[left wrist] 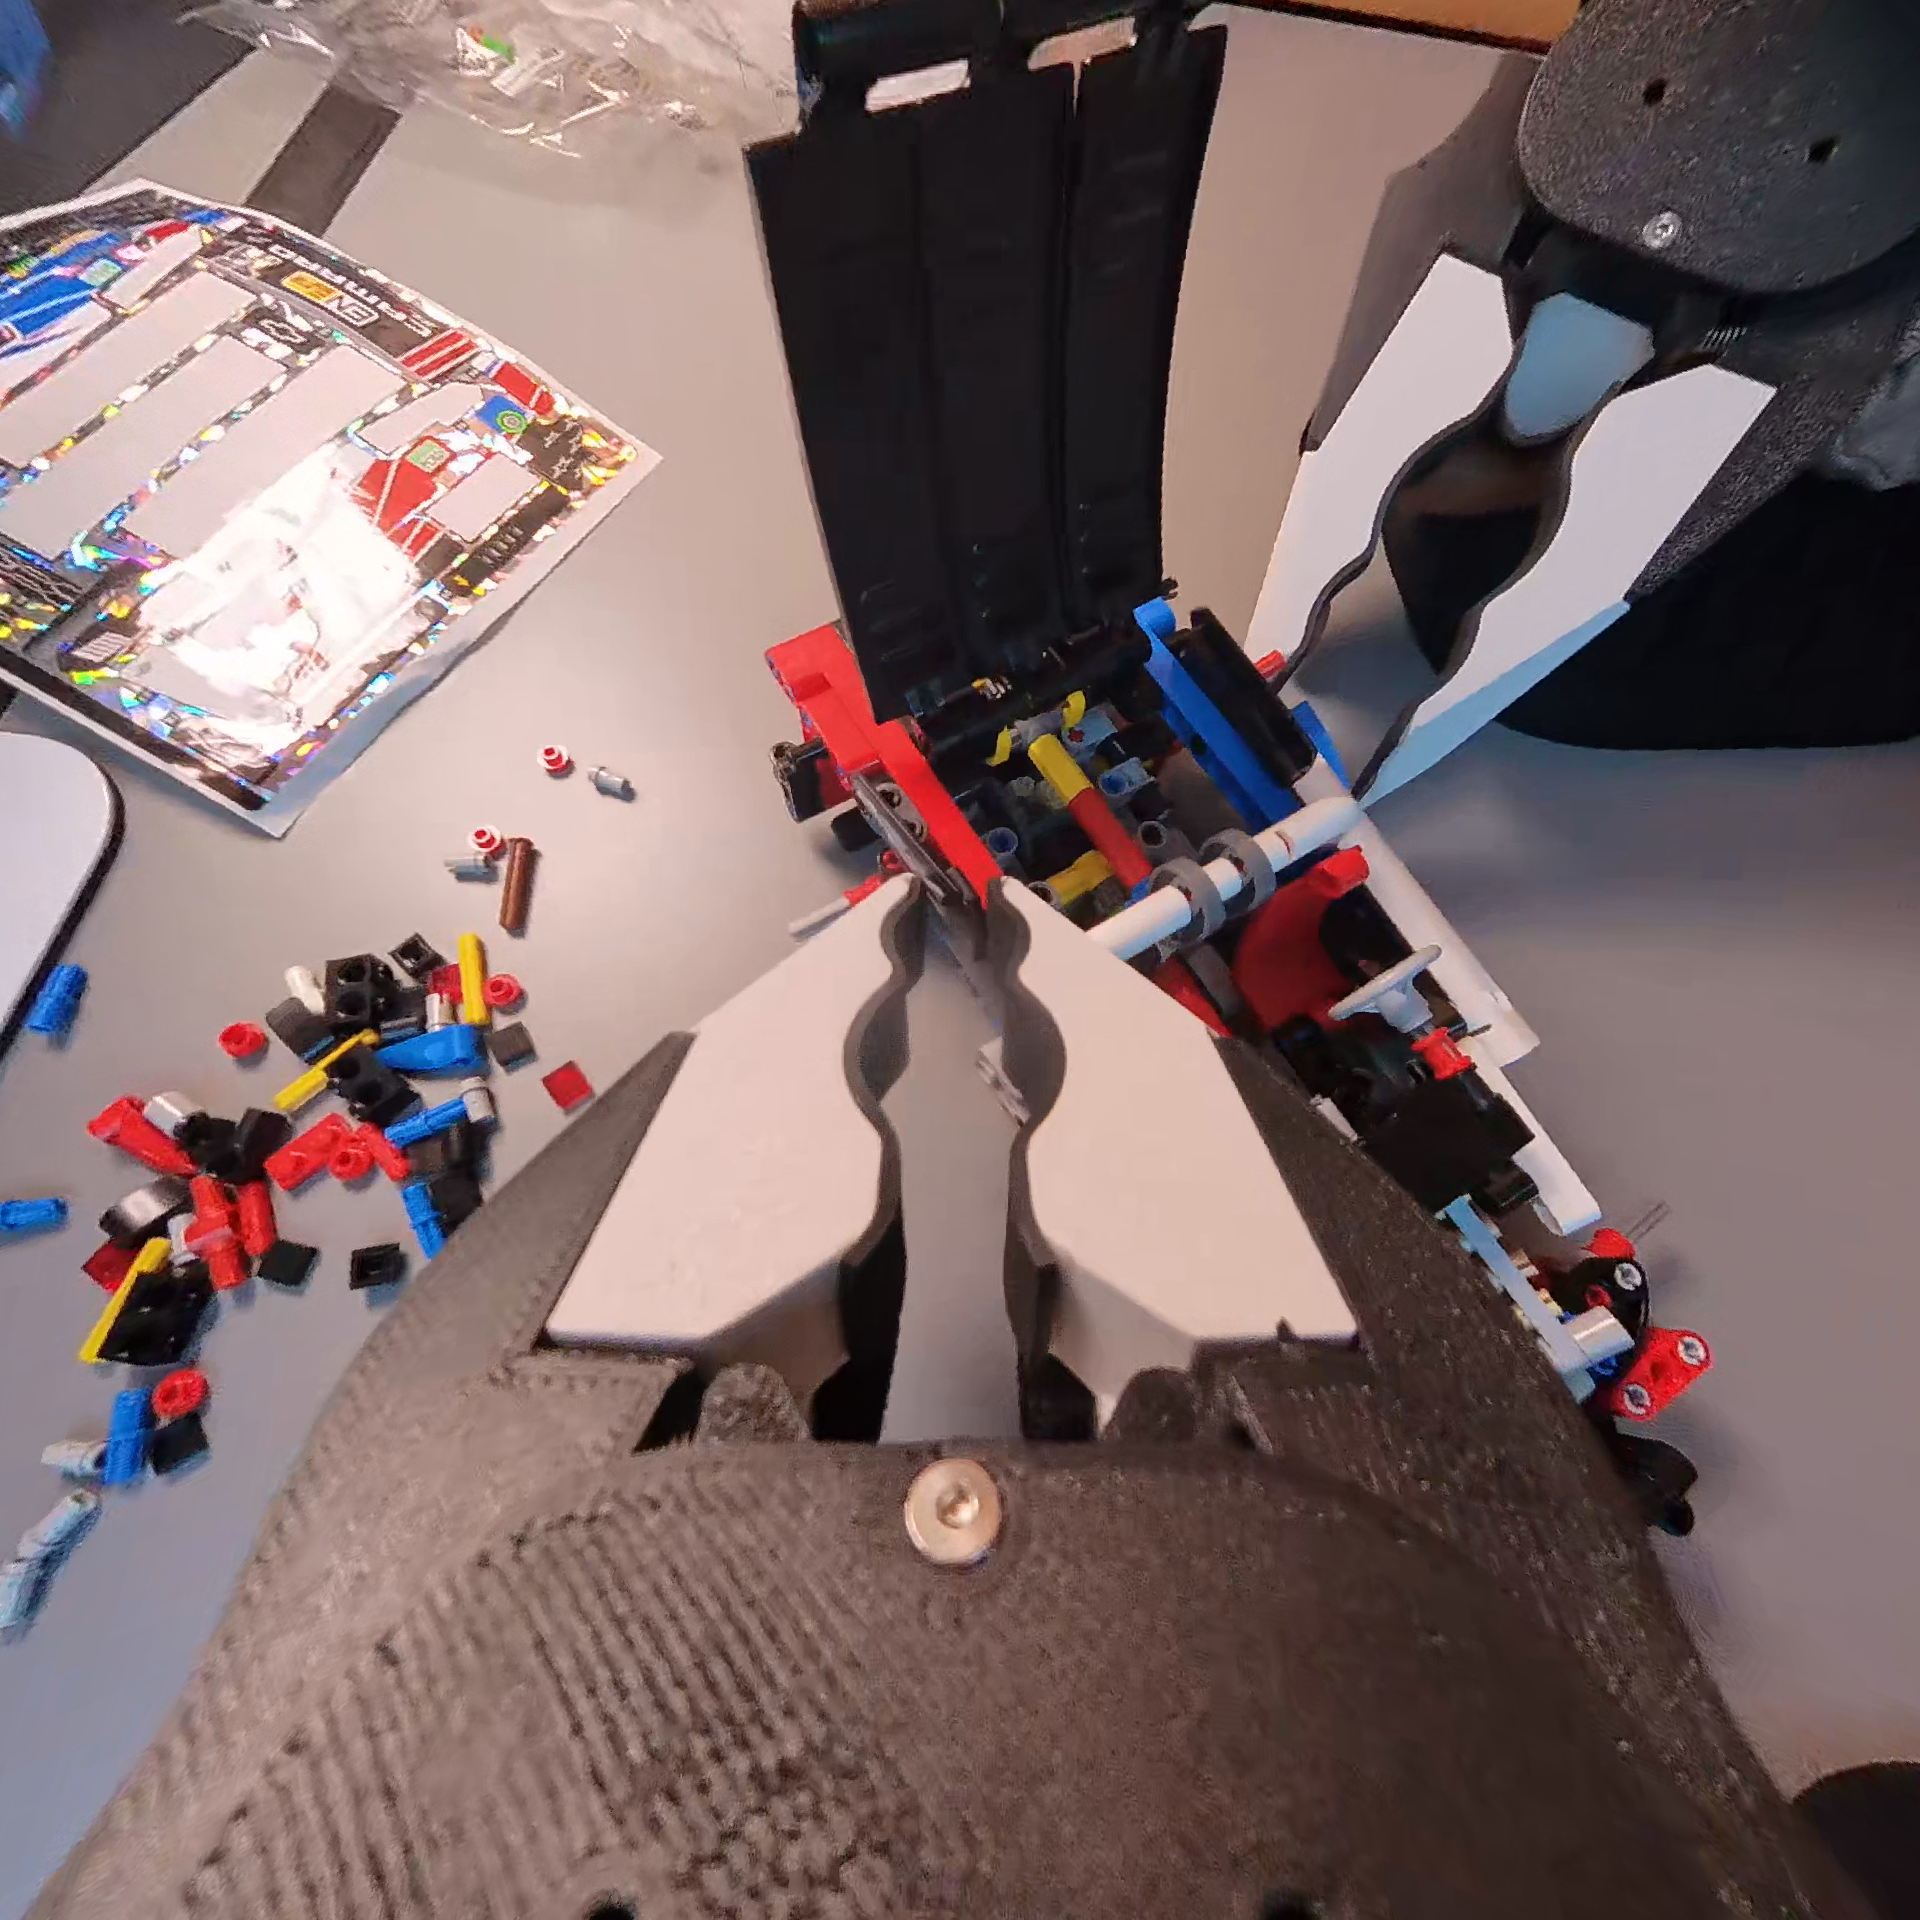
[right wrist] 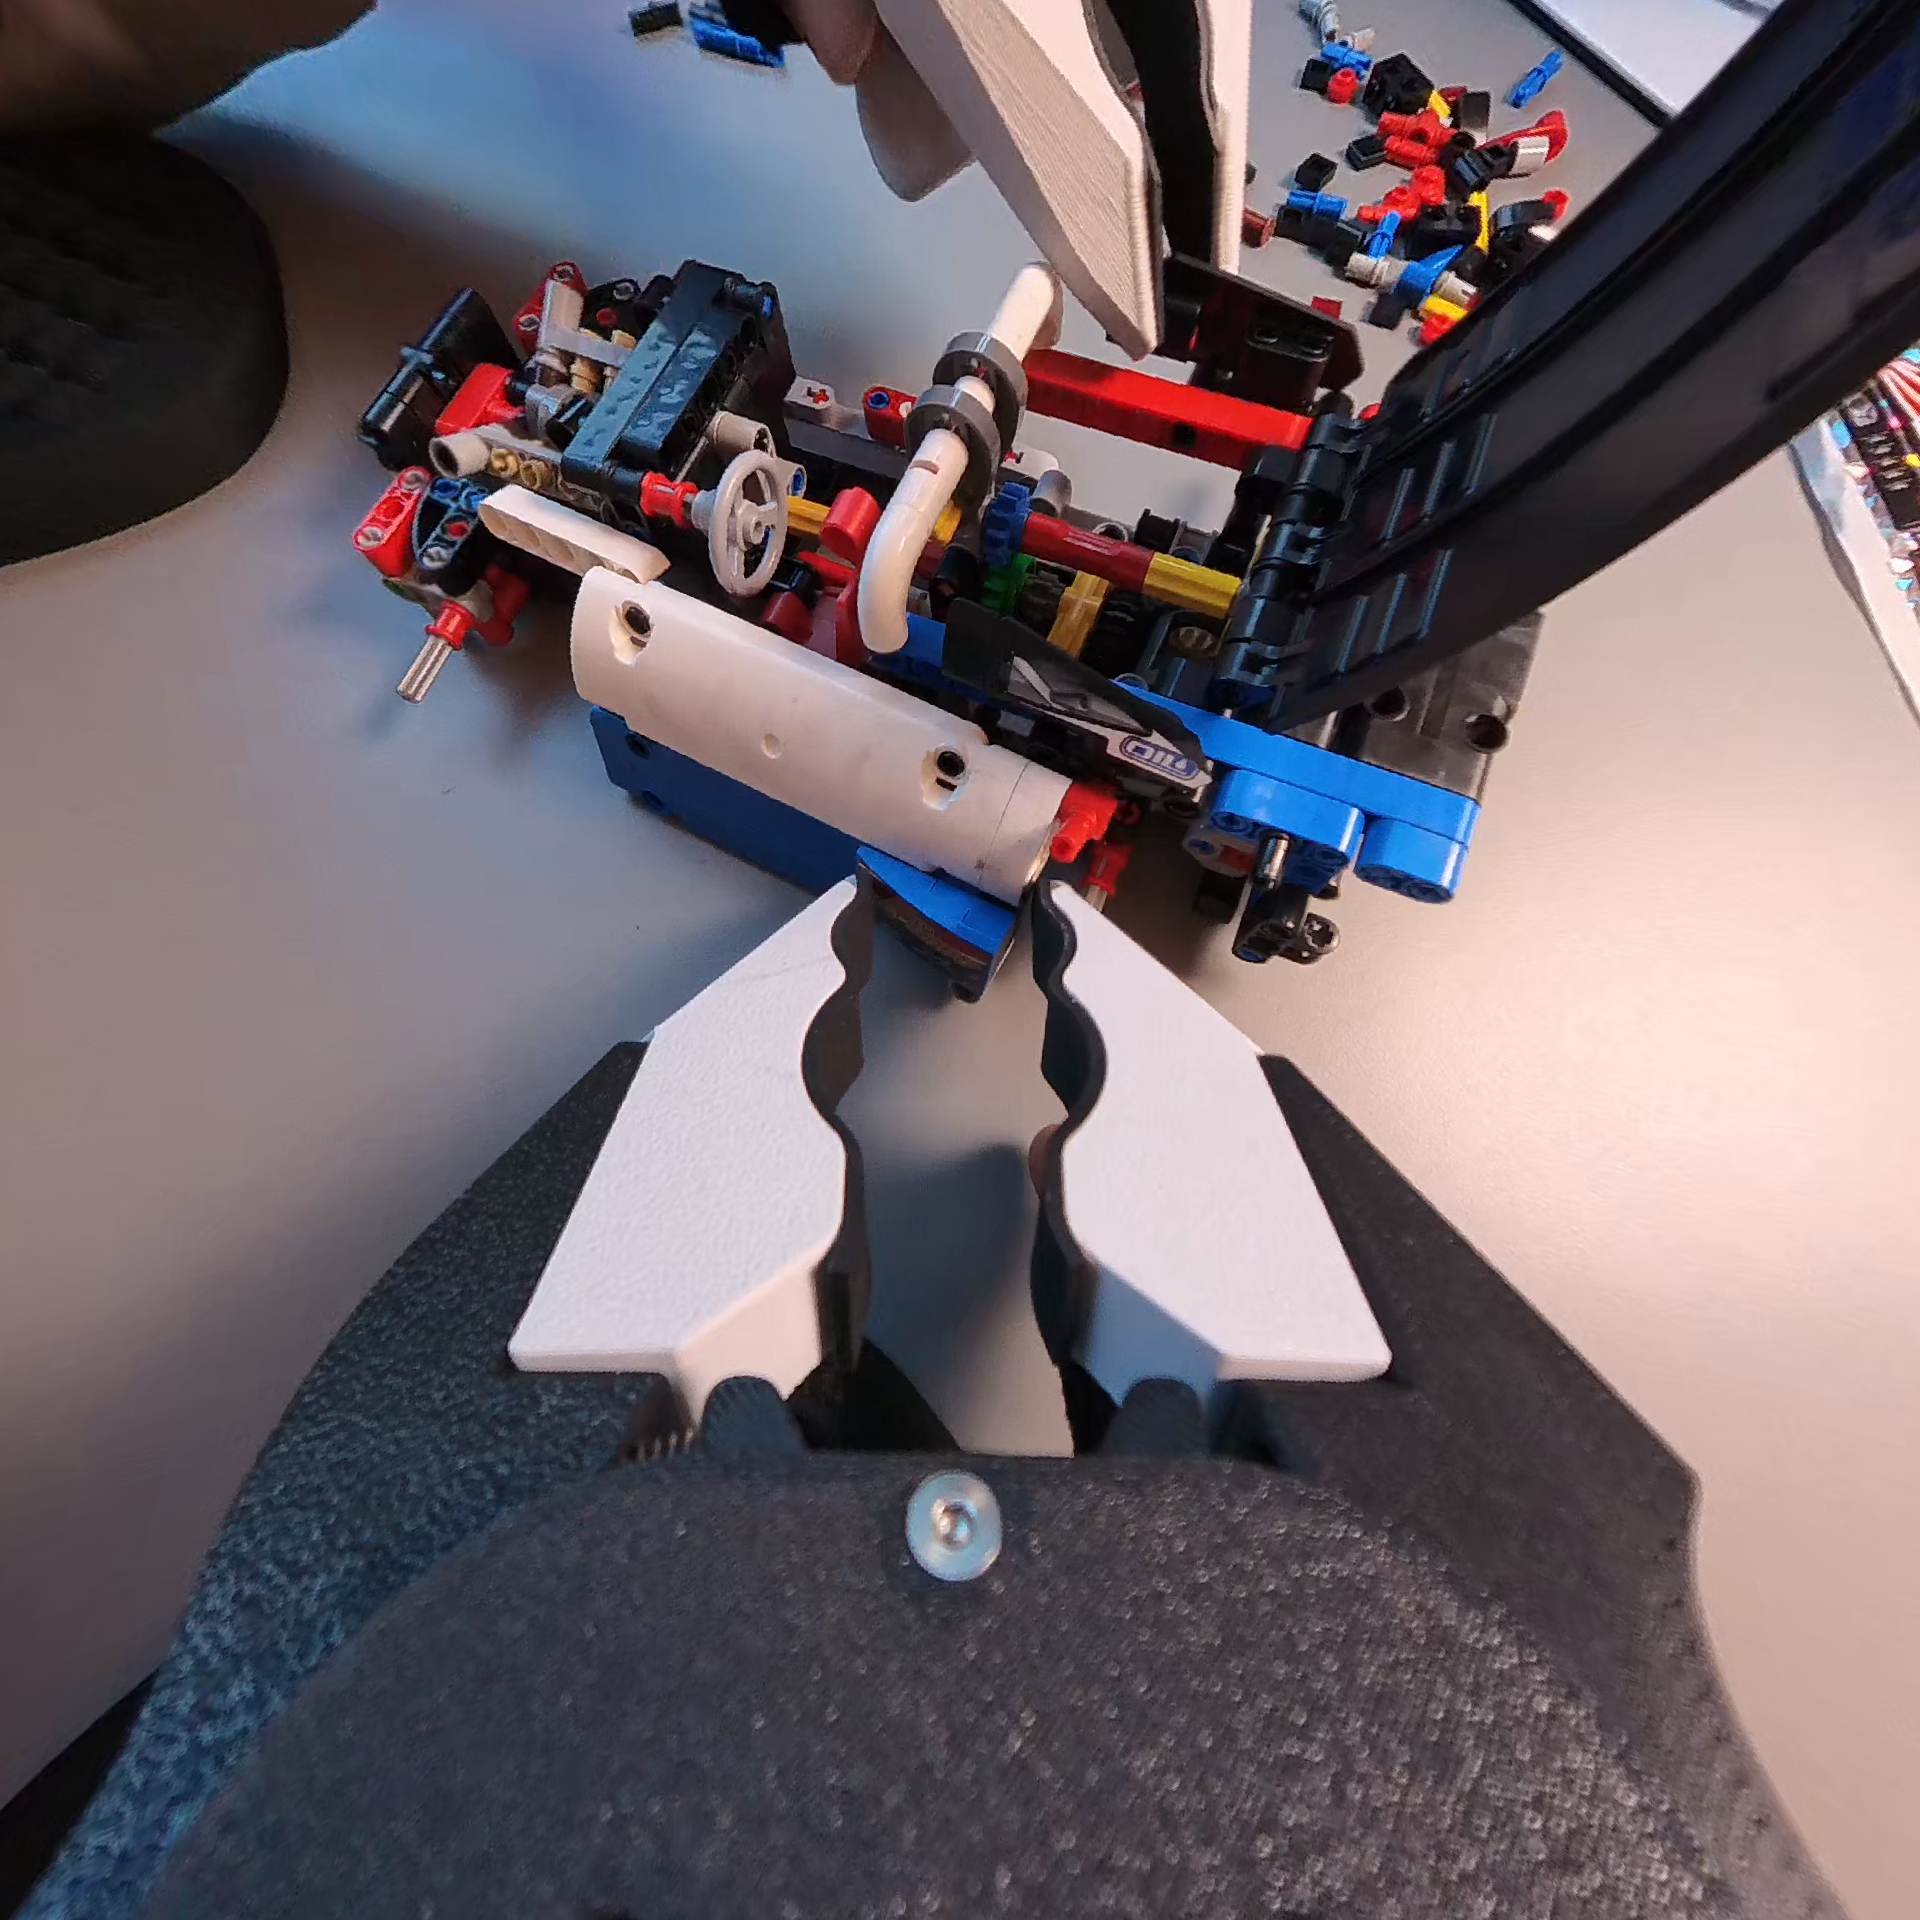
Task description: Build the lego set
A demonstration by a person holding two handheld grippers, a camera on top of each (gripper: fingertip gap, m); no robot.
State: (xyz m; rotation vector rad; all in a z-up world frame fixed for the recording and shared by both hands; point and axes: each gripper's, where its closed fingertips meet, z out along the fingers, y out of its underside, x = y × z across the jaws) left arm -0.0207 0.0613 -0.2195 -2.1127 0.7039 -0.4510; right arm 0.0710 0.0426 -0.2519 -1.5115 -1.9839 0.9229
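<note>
A partly built Lego car (left wrist: 1101,821) lies on the grey table, and its black ribbed panel (left wrist: 987,364) stands tilted up at one end. My left gripper (left wrist: 954,894) is shut on a thin dark flat piece (left wrist: 902,821) by the car's red side beam (left wrist: 914,774). The right wrist view shows the car (right wrist: 1091,571) side-on, with a white side panel (right wrist: 790,717). My right gripper (right wrist: 948,899) is shut on a blue piece (right wrist: 935,914) under that panel. The left gripper (right wrist: 1169,291) comes in from the far side. The right gripper (left wrist: 1351,800) shows at the car's far side.
A pile of loose small Lego pieces (left wrist: 312,1122) lies left of the car and also shows in the right wrist view (right wrist: 1423,187). A shiny sticker sheet (left wrist: 260,468) lies behind it. An empty clear bag (left wrist: 582,73) is at the back. A white rounded object (left wrist: 42,852) sits at the left edge. The left gripper's tips are roughly 11 cm from the right gripper's. From my left tips it is roughly 20 cm to the white rounded object (left wrist: 42,852); from my right, 30 cm.
</note>
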